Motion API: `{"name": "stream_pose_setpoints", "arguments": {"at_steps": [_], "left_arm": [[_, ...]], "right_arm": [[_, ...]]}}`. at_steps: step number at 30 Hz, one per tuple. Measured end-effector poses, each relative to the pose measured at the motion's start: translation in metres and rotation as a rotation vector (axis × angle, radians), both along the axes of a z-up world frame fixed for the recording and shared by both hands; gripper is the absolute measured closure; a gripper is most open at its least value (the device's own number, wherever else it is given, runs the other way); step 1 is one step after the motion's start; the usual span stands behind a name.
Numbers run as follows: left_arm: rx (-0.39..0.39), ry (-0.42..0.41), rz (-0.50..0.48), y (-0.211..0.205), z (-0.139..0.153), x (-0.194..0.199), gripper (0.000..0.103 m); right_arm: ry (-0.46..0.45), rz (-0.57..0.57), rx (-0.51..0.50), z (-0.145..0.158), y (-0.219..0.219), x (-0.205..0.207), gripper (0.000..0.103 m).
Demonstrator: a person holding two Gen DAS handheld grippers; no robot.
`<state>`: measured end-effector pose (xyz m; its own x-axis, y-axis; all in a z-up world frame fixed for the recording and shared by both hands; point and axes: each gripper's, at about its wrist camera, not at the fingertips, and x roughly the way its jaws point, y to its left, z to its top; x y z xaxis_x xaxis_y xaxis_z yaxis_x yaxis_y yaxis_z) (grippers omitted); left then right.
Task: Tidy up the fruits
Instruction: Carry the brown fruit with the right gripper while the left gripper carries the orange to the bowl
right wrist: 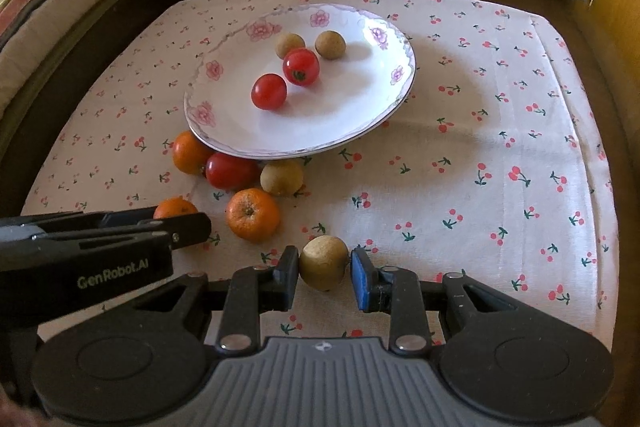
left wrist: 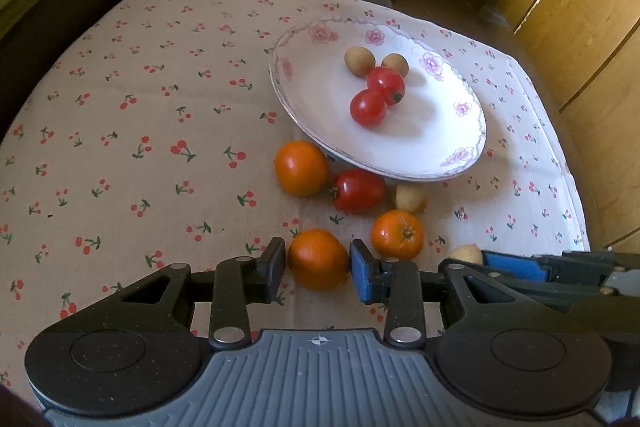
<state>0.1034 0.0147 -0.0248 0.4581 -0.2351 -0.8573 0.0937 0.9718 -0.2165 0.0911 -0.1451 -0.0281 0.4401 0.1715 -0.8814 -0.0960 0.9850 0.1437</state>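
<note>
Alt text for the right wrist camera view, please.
The right tongs grip a brown longan over a cherry-print tablecloth. Beyond, a floral plate holds two tomatoes and two longans; tangerines lie loose nearby.

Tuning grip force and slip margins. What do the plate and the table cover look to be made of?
Plate: looks like glazed ceramic or porcelain; glossy white, printed pink flowers, thin scalloped rim. Melamine can't be ruled out.
Table cover: looks like woven cotton-type cloth, matte; visible weave, fold creases, printed cherries. Likely to shift or wrinkle under a dragged fruit.
</note>
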Motion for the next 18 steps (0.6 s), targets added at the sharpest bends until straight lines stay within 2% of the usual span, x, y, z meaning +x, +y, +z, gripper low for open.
{"name": "stream_pose_setpoints", "arguments": {"at_steps": [5,13,18], "left_arm": [[0.005,-0.005,0.003,-0.0011,-0.0013,0.0045,0.054],[0.025,-0.014,-0.008,-0.003,-0.0022,0.0047,0.061],[0.024,-0.019,-0.025,-0.0038,0.0005,0.0002,0.061]], "right_arm": [[0.003,0.006,-0.005,-0.0024,0.0019,0.0021,0.073],[-0.007,0.002,-0.015,-0.0016,0.0008,0.0025,0.073],[-0.015,0.007,-0.009,0.0026,-0.0002,-0.0002,0.073]]}}
